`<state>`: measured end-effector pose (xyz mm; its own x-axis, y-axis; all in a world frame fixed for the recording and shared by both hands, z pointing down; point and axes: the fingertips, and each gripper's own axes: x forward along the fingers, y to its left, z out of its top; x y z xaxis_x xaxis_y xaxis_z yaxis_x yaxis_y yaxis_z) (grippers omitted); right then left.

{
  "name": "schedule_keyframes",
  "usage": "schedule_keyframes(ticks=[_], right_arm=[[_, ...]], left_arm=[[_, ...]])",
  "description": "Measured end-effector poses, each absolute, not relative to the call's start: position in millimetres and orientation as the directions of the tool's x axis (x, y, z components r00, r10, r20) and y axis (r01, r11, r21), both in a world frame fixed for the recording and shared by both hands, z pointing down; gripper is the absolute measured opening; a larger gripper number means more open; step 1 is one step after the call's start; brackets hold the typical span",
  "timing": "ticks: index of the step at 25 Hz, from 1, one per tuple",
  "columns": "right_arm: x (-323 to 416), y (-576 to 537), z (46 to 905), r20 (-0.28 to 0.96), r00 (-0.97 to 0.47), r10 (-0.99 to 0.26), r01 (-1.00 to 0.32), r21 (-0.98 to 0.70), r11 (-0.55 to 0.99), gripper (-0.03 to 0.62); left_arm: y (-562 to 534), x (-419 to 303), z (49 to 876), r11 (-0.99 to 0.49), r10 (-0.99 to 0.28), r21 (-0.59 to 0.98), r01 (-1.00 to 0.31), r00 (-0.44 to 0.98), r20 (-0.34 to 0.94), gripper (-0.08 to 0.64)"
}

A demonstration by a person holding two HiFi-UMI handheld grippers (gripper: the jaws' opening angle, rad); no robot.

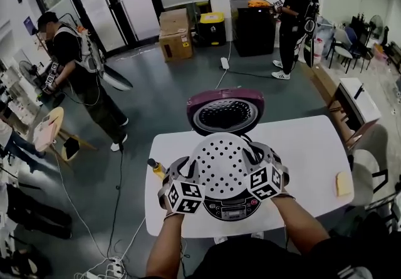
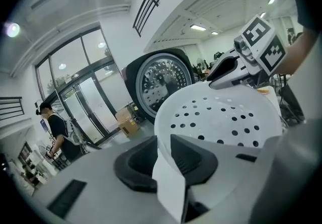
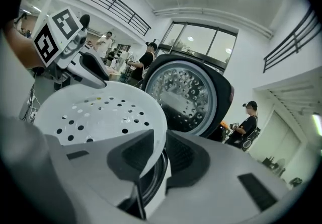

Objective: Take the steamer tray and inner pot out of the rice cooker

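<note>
Head view: a white counter (image 1: 307, 146) carries a rice cooker (image 1: 232, 210) whose maroon lid (image 1: 225, 110) stands open at the far side, its ribbed metal inner face showing. Over the cooker's mouth sits the steamer tray (image 1: 222, 168), a white bowl with a holed floor and nothing in it. The left tool (image 1: 190, 170) grips the tray's left rim and the right tool (image 1: 255, 157) grips its right rim, each held by a bare forearm. The tray covers the mouth, so the inner pot cannot be seen here. A small yellow-and-dark object (image 1: 155, 167) stands on the counter just left of the cooker.

Left gripper view: the left tool (image 2: 163, 157) is narrow, its two dark pads pinched on the tray's thin white rim. The steamer tray (image 2: 221, 117) spreads beyond the pads, tilted, its holed floor bare. The right tool (image 2: 217, 80) meets the far rim. Behind the tray stands the open lid (image 2: 163, 82).

Right gripper view: the right tool (image 3: 158, 156) is likewise narrow, pads clamped on the tray's rim. The steamer tray (image 3: 100, 115) lies to the left, empty, with the left tool (image 3: 95, 74) on its opposite edge. Under the gripped rim a dark ringed edge (image 3: 151, 180) shows below the tray; whether it is the pot or the cooker body I cannot tell. The lid (image 3: 187, 97) rises just behind.
</note>
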<state>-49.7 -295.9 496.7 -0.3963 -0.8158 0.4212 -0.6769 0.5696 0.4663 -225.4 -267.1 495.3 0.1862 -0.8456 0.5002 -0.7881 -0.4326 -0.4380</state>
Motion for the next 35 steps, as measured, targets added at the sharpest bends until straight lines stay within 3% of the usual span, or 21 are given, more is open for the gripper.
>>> schedule_keyframes(ticks=[13, 35], right_arm=[[-128, -247, 475, 0.371, -0.495, -0.785, -0.623, 0.479, 0.619, 0.074], [-275, -137, 510, 0.421, -0.73, -0.538, -0.352, 0.444, 0.824, 0.077]], left_arm=[[-198, -300, 469, -0.315, -0.886, -0.456, -0.832, 0.086, 0.455, 0.08], [-40, -425, 515, 0.022, -0.837, -0.379, -0.925, -0.224, 0.499, 0.066]])
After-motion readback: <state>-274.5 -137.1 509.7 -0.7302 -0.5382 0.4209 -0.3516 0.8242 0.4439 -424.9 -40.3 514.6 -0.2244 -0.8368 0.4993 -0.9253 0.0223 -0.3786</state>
